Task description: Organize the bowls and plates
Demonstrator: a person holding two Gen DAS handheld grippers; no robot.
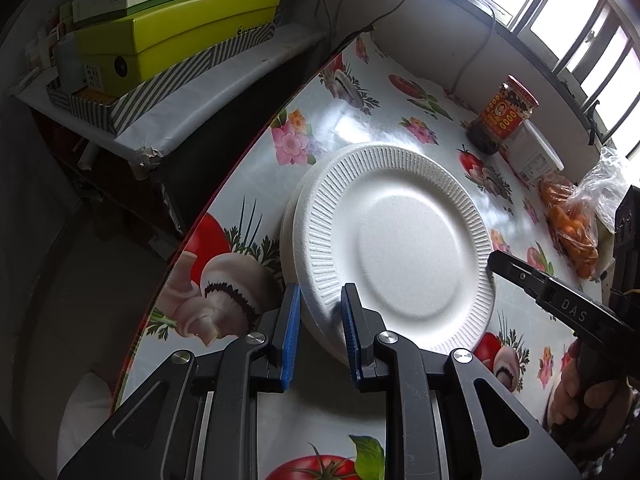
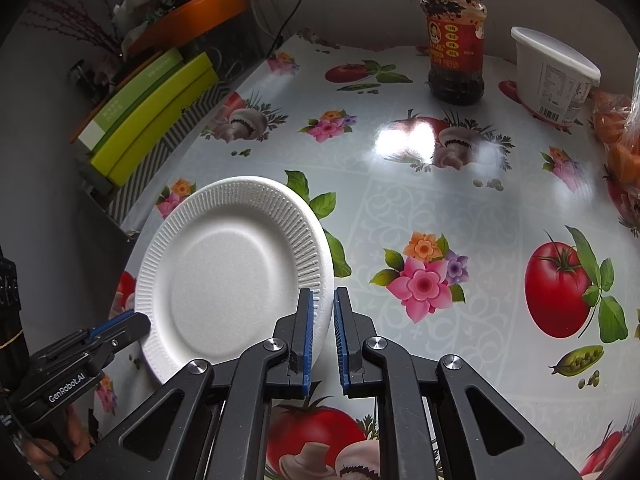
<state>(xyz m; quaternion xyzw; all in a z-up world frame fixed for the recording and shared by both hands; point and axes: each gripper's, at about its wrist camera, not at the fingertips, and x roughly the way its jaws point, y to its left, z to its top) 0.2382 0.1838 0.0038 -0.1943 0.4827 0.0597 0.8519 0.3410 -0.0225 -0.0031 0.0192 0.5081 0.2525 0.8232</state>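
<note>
Right wrist view, white plate (image 2: 224,276) rim between right hand-held gripper (image 2: 323,300) pads

White plate (image 2: 224,272), ribbed rim all round. Table (image 2: 400,208) glossy pale grey, printed with red tomatoes, pink flowers, mushrooms and green peas. Both tools black, blue pads (image 1: 291,332). Red-labelled jar (image 2: 454,40), dark inside. Lime-green boxes (image 1: 176,28) over grey-and-white stripes.
</note>
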